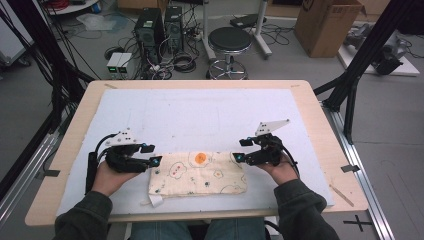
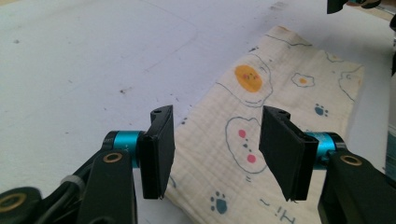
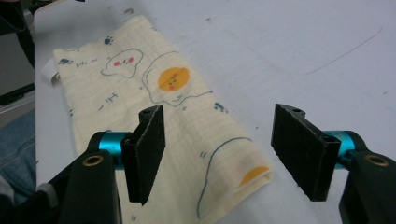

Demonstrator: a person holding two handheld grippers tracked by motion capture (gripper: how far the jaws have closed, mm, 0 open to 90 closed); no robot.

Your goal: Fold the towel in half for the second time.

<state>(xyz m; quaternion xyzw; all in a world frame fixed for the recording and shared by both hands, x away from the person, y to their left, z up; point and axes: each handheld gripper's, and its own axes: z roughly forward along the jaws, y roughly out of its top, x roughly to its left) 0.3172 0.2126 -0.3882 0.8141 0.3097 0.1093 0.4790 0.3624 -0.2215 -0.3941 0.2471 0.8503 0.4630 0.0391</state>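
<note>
With both the left gripper [image 1: 153, 154] and right gripper [image 1: 239, 150] spread and empty, the folded cloth [image 1: 199, 173] on the counter [image 1: 320, 115] is best pinched squarely at its short ends, all layers caught together.

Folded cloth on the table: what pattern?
Cream folded cloth printed with fried eggs, blushing clouds and blue paw prints; clearest in right gripper view.

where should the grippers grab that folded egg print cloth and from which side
Take the cloth by its two short ends, one gripper at each. It lies flat as a long folded strip between the open left gripper and right gripper, so coming in level from the left and right, low over the white mat, likely catches all layers.
</note>
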